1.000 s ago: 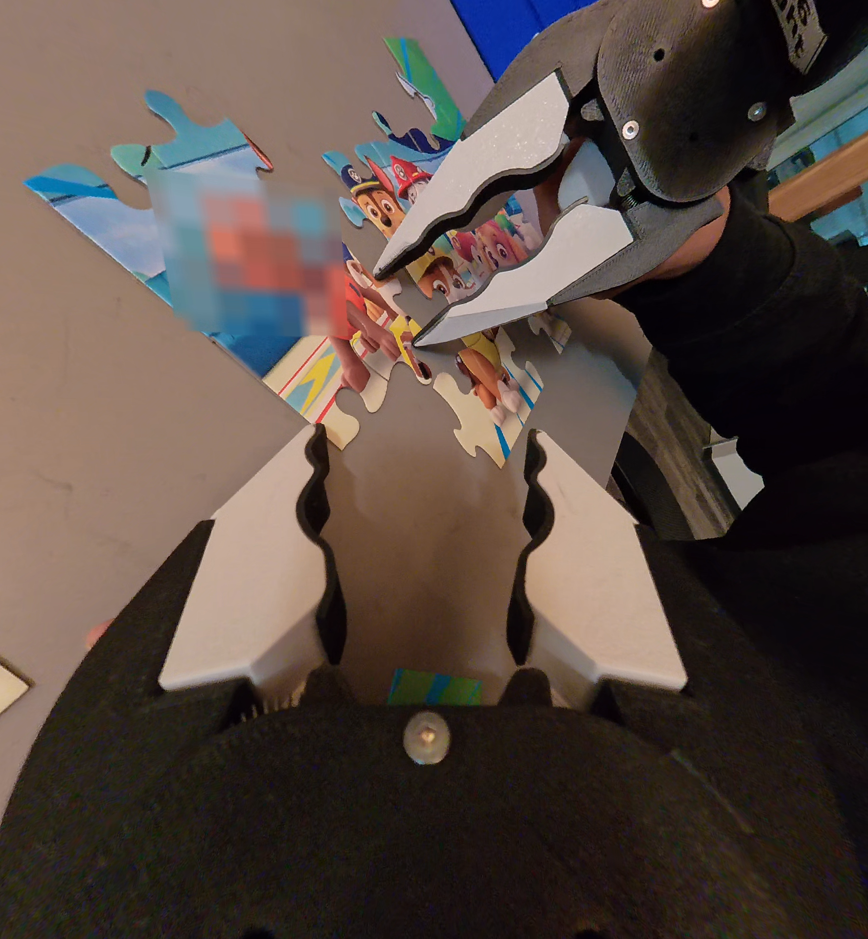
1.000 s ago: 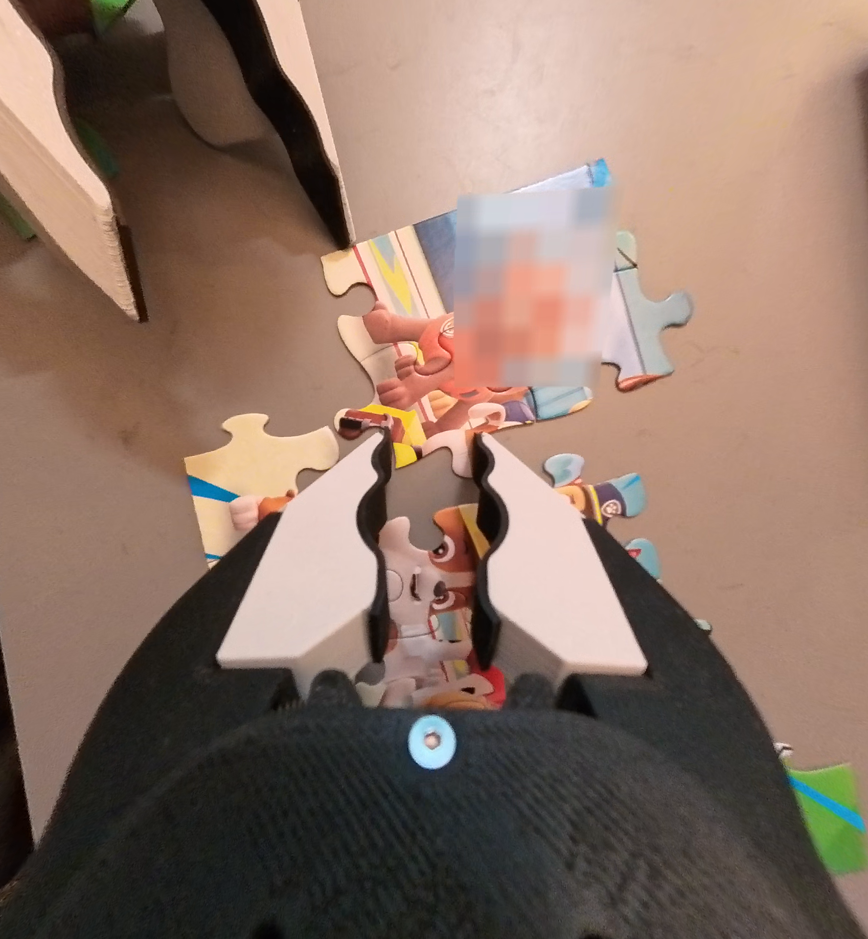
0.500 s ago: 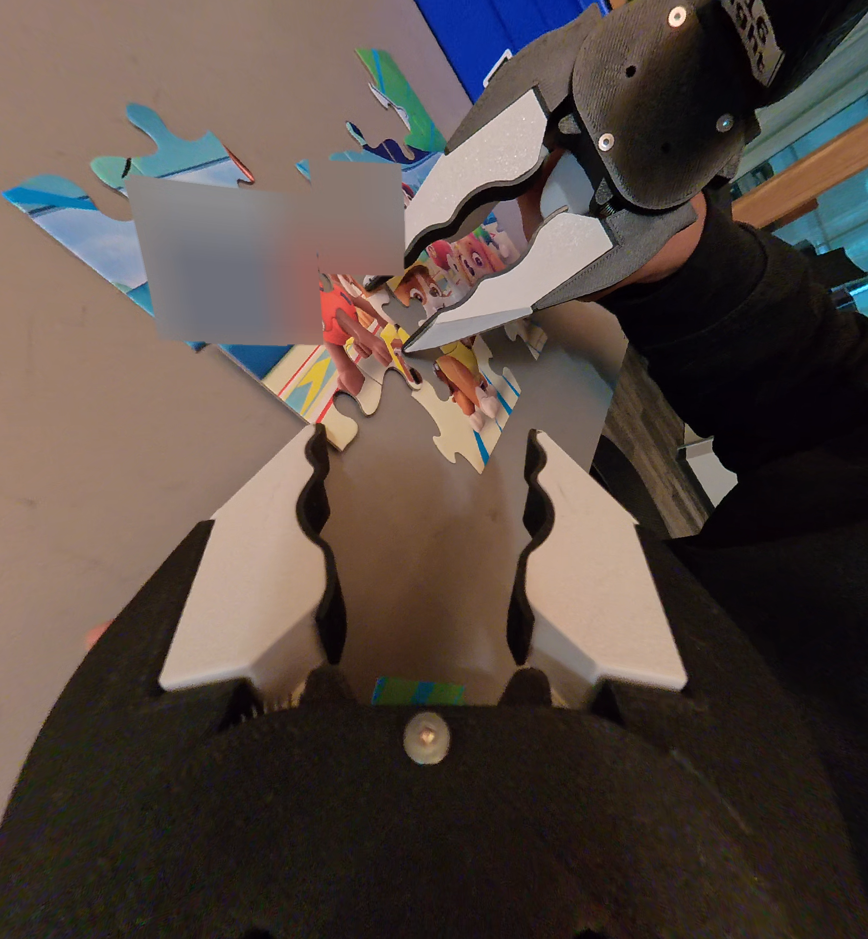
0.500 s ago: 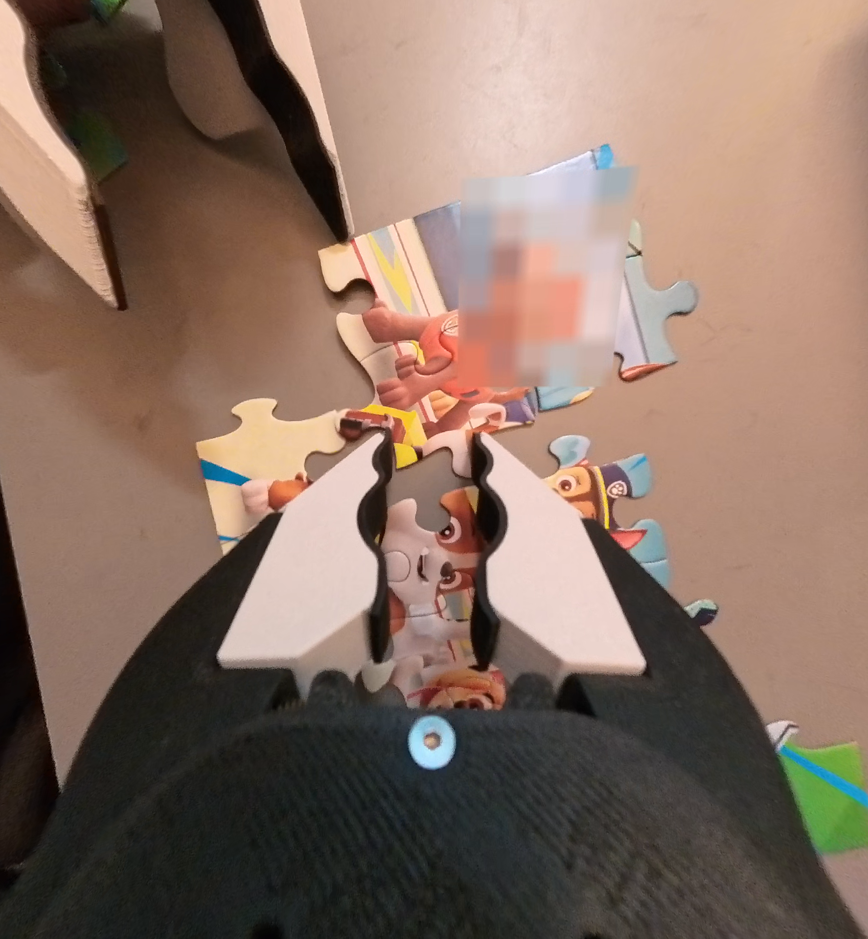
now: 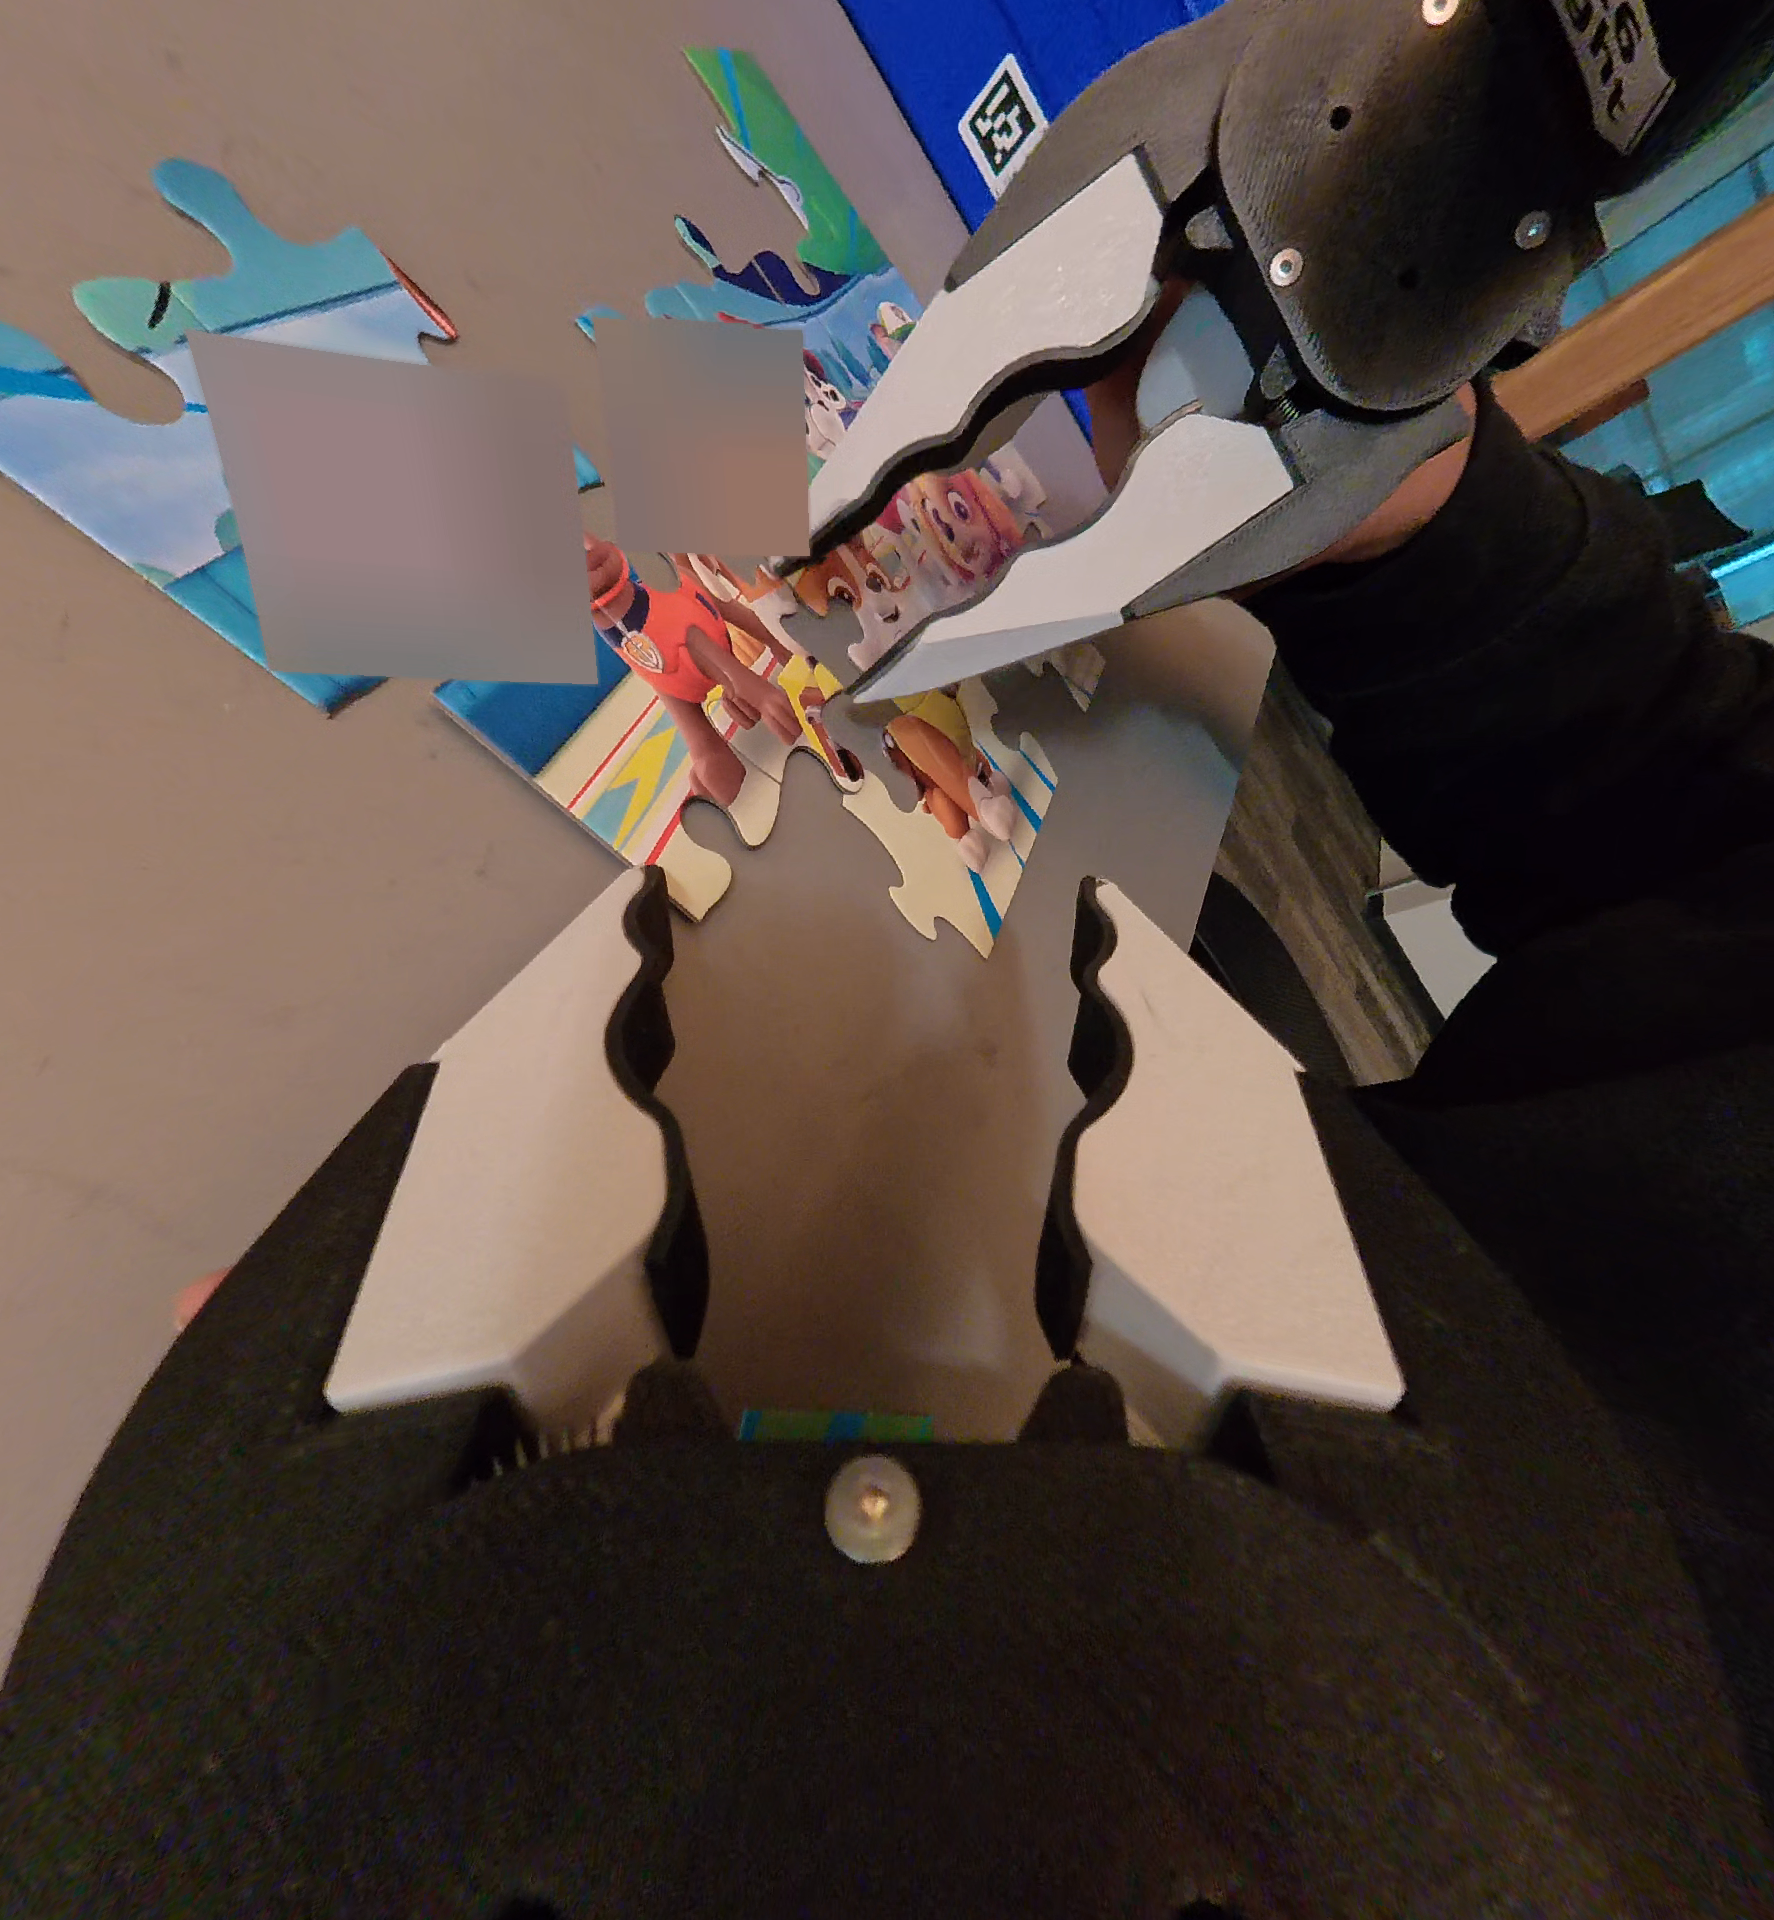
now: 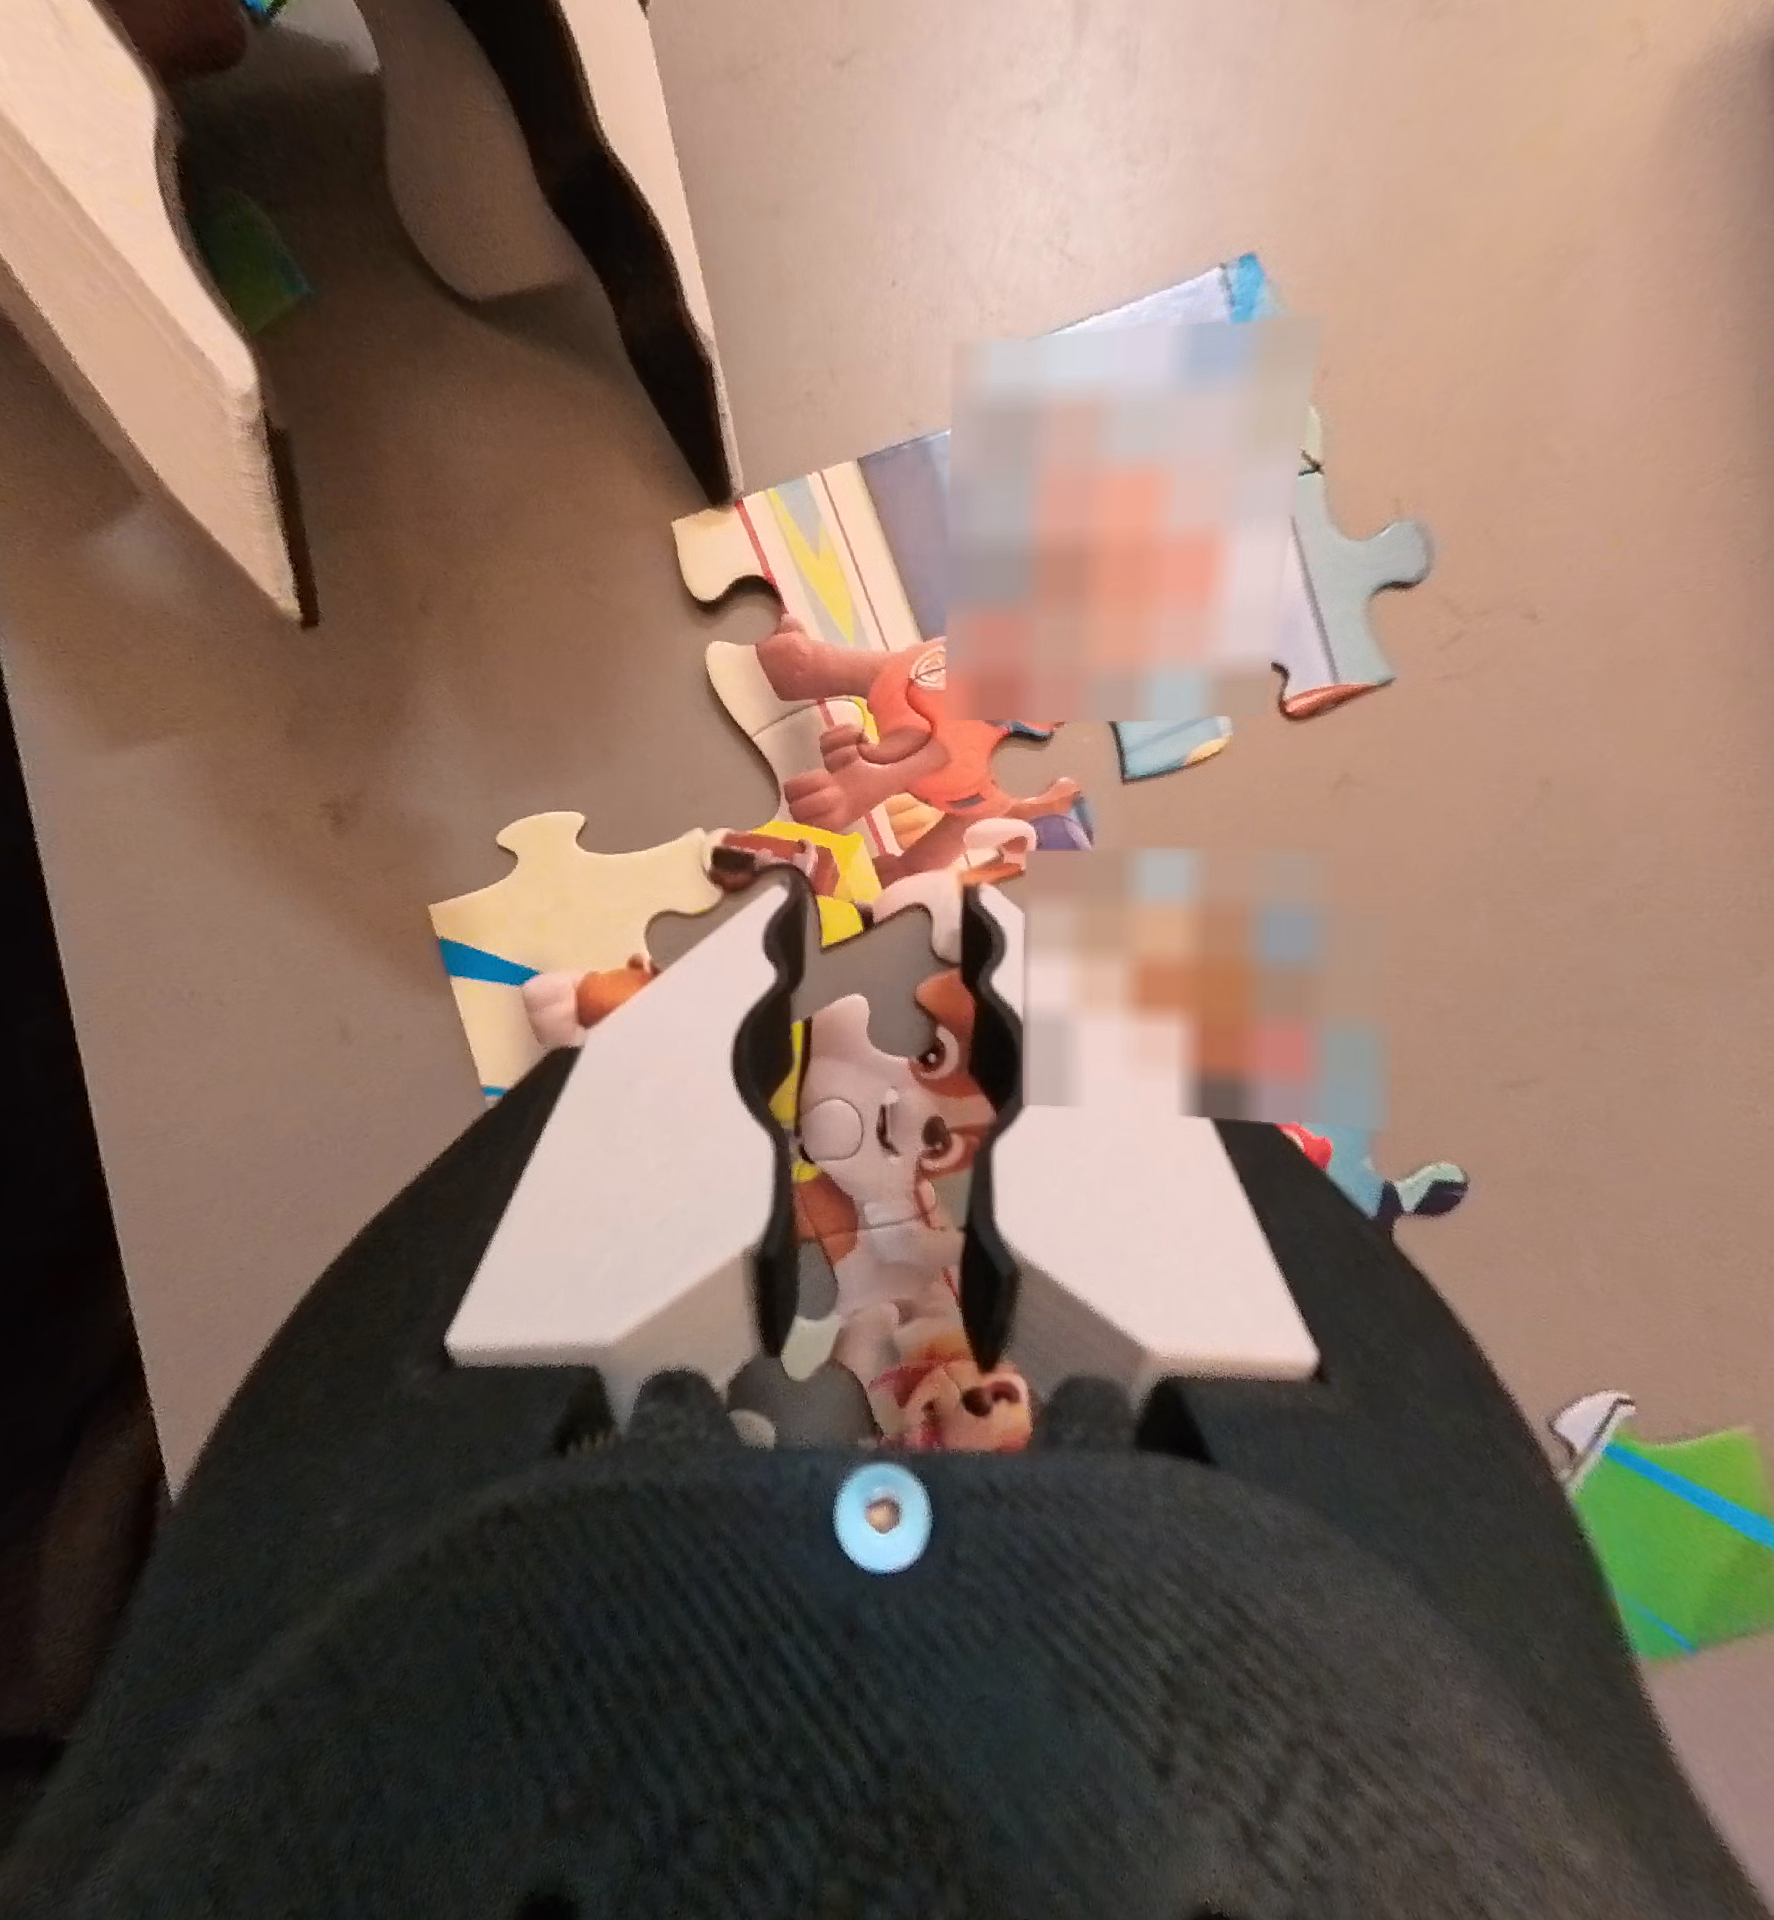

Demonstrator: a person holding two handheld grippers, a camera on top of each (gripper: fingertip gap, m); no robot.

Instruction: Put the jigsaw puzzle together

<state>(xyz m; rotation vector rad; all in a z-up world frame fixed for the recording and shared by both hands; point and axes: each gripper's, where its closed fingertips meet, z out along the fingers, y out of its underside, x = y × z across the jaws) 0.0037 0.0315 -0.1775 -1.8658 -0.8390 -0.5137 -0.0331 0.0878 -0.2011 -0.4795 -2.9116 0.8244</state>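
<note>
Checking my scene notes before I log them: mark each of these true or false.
1. The left gripper's fingers stand wide apart with only bare table between them. True.
2. A cartoon-printed puzzle piece shows between the right gripper's fingers. True.
3. Every piece is joined into one finished picture. False: only some are joined in the joined cluster; others lie apart, such as the green piece.
4. The table is bright red. False: it is a plain grey-beige.
</note>
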